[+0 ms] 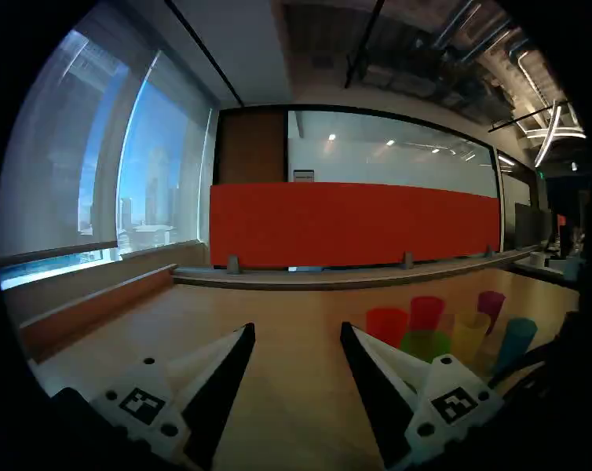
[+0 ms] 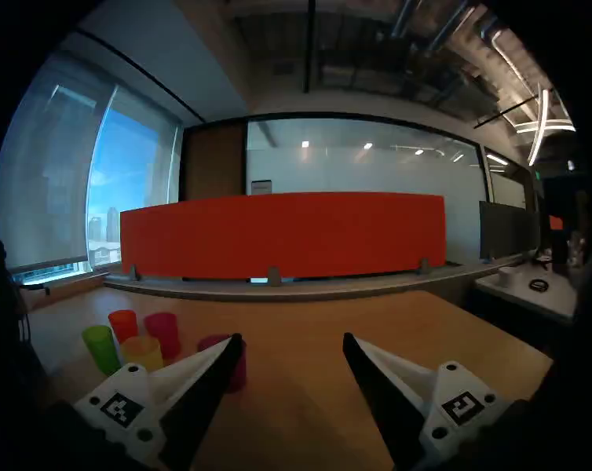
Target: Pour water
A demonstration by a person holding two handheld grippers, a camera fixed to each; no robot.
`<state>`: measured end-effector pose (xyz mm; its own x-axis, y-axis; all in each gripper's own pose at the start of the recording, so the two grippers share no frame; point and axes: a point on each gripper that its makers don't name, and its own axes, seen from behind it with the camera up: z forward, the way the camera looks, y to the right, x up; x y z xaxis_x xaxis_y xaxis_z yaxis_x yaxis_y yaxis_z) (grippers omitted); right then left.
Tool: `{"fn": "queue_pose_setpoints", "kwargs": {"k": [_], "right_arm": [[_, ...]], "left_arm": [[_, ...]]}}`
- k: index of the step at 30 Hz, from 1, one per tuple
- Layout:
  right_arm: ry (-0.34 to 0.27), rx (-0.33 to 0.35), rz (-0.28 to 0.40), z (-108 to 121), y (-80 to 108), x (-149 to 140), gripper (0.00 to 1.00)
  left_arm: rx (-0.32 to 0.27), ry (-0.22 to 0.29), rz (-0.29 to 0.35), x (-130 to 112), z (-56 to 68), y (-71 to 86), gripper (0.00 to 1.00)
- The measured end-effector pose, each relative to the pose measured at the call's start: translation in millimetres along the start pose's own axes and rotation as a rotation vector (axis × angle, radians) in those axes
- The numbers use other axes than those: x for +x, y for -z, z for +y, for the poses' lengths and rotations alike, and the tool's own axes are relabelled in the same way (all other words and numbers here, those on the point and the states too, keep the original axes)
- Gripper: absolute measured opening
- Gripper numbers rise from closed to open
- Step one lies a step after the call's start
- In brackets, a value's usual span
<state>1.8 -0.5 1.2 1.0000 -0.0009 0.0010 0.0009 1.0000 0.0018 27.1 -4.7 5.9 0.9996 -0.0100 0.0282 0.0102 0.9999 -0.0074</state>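
- Cups (image 1: 425, 344) stand upright on the table (image 1: 296, 377), long axes vertical.
- Left gripper (image 1: 296, 326): fingers spread wide, holding nothing. The cups sit ahead, just right of its right finger.
- Right gripper (image 2: 292, 337): wide, empty. The cups sit ahead-left, with the magenta cup (image 2: 235, 375) partly behind its left finger.
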Motion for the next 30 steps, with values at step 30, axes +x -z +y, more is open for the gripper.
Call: {"fn": "queue_pose_setpoints", "kwargs": {"k": [30], "right_arm": [[0.065,0.136,-0.039,-43.6,-20.5,124.6,0.99]], "left_arm": [[-0.179,-0.045,0.009,170.5,18.0,-21.0,0.80]]}}
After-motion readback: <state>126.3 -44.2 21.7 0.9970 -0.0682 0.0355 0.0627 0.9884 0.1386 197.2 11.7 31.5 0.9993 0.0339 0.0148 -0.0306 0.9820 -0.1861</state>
